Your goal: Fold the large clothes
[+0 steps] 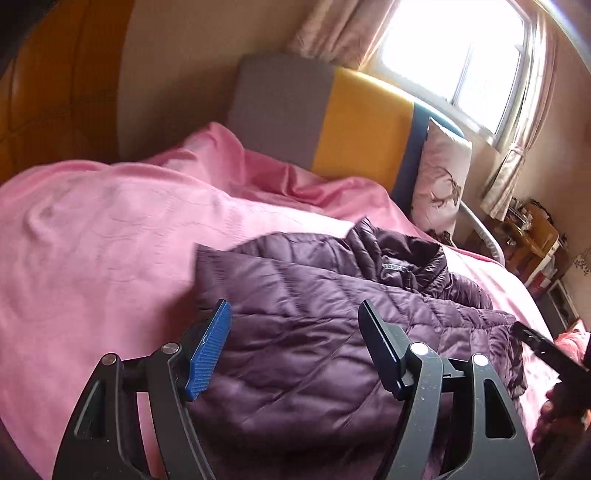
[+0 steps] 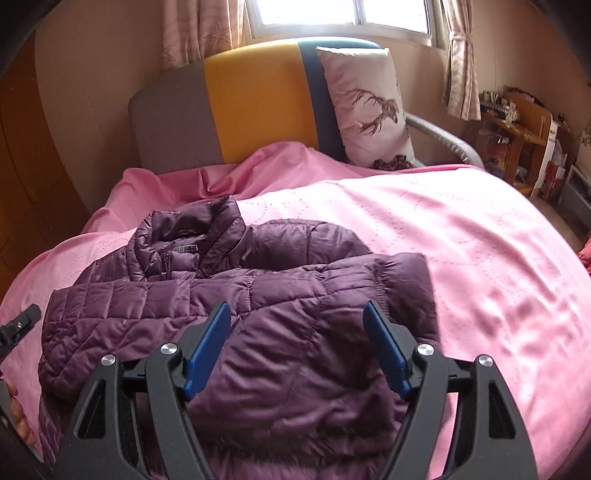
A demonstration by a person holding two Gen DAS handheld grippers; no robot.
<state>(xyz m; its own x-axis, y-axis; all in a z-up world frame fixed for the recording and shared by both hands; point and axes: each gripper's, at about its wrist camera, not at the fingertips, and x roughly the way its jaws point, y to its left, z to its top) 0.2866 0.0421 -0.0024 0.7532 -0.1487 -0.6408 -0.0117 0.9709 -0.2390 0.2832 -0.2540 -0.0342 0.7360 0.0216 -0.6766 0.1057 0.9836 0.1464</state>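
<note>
Blue-padded fingers of the left gripper (image 1: 295,347) are seen spread wide apart above a purple quilted jacket (image 1: 314,332), with nothing pinched between them and the pads clear of the fabric. From the right wrist view, the right gripper (image 2: 297,347) is likewise seen with its jaws parted and empty, poised over the same jacket (image 2: 258,314). The jacket is laid on a pink bedspread (image 2: 461,258) and is partly folded: a sleeve or side panel is turned across the front, and the collar, with its zip and label, is bunched up at the end toward the headboard. At the right edge of the left wrist view, part of the other tool and a hand (image 1: 561,410) are visible just beside the jacket's hem. A headboard (image 2: 251,103) in grey, yellow and blue panels is seen beyond, with a white pillow (image 2: 369,110) bearing a deer print propped against it under a curtained window (image 2: 332,18).
</note>
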